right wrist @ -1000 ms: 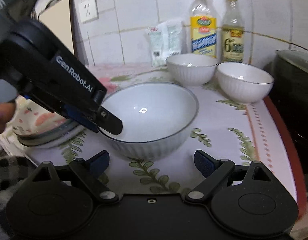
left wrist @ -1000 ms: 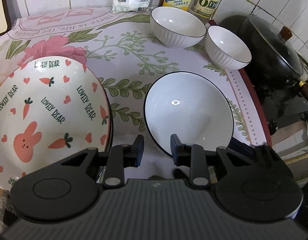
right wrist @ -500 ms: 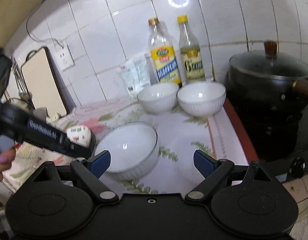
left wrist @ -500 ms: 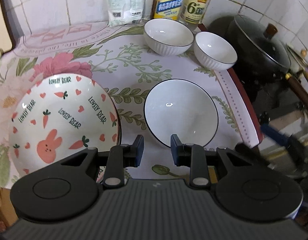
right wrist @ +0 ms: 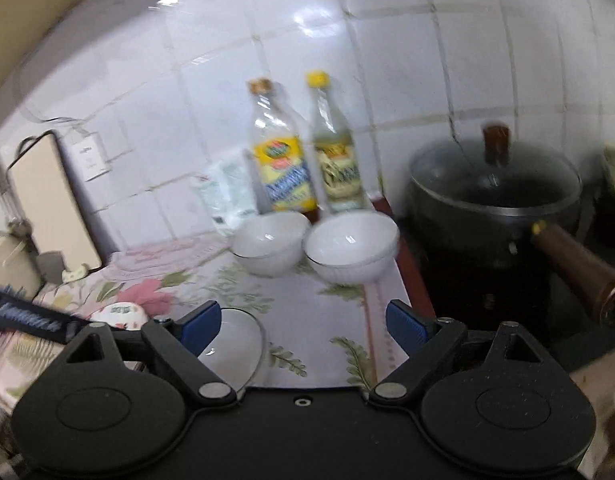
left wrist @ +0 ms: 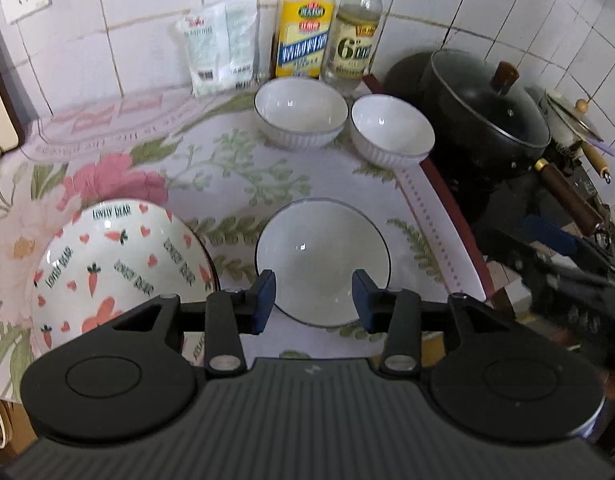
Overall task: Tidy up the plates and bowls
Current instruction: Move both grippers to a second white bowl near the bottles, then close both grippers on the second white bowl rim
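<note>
A large white bowl with a dark rim [left wrist: 321, 260] [right wrist: 235, 340] stands on the flowered cloth. My left gripper [left wrist: 313, 300] hovers above its near edge, jaws opening, with nothing between them. To the left sits a carrot-and-rabbit patterned bowl [left wrist: 119, 264] [right wrist: 119, 316] on a stack. Two ribbed white bowls [left wrist: 301, 110] [left wrist: 391, 130] stand side by side at the back, also in the right wrist view [right wrist: 271, 246] [right wrist: 351, 250]. My right gripper [right wrist: 303, 324] is wide, jaws closing slightly, empty, raised over the table's front right; it shows blurred in the left wrist view [left wrist: 547, 264].
Two bottles [left wrist: 301, 28] [left wrist: 357, 36] and a white bag [left wrist: 219, 48] stand against the tiled wall. A black lidded pot [left wrist: 487, 120] [right wrist: 495, 196] with a wooden handle sits right of the table's red edge [left wrist: 455, 216]. A cutting board [right wrist: 51, 204] leans at the left.
Both grippers have risen away from the table. The left one has come off the large bowl's rim and its jaws have widened. The right view has swung up toward the wall.
</note>
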Action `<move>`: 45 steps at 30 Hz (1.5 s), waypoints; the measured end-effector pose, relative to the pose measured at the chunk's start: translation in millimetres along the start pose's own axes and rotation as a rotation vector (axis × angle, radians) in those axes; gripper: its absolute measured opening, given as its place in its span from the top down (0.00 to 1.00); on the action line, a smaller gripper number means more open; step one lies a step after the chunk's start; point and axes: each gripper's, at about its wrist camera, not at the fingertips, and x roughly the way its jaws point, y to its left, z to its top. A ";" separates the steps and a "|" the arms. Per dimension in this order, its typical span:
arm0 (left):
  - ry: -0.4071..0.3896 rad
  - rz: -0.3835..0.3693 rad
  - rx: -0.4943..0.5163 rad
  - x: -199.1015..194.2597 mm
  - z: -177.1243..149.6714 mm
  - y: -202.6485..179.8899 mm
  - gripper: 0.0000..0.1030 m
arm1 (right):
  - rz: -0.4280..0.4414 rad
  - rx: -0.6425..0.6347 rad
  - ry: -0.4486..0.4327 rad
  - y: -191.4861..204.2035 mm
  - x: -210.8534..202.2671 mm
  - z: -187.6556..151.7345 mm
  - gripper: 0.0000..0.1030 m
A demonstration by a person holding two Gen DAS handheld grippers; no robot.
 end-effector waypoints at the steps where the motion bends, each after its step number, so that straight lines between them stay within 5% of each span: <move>1: -0.013 -0.003 -0.008 -0.4 0.5 0.5 0.60 | 0.009 0.024 0.002 -4.6 2.7 2.4 0.16; 10: -0.139 -0.031 -0.020 2.5 21.7 -6.5 0.60 | 0.066 0.175 -0.037 -27.7 22.4 22.7 0.16; 16: -0.133 -0.029 -0.042 38.4 49.9 -16.8 0.60 | 0.102 0.340 0.041 -43.3 63.3 39.5 0.16; 20: -0.103 0.009 -0.051 75.4 67.5 -24.5 0.60 | 0.004 0.394 0.088 -54.2 97.3 43.2 0.17; 31: -0.092 0.033 -0.128 158.5 106.3 -33.6 0.60 | 0.000 0.548 0.119 -90.0 163.3 32.5 0.35; 38: -0.110 0.034 -0.065 166.8 114.3 -57.8 0.60 | -0.051 0.565 0.126 -94.8 184.2 36.2 0.46; 45: -0.012 -0.013 -0.125 172.6 108.5 -55.2 0.63 | -0.076 0.552 0.136 -97.6 188.8 35.5 0.67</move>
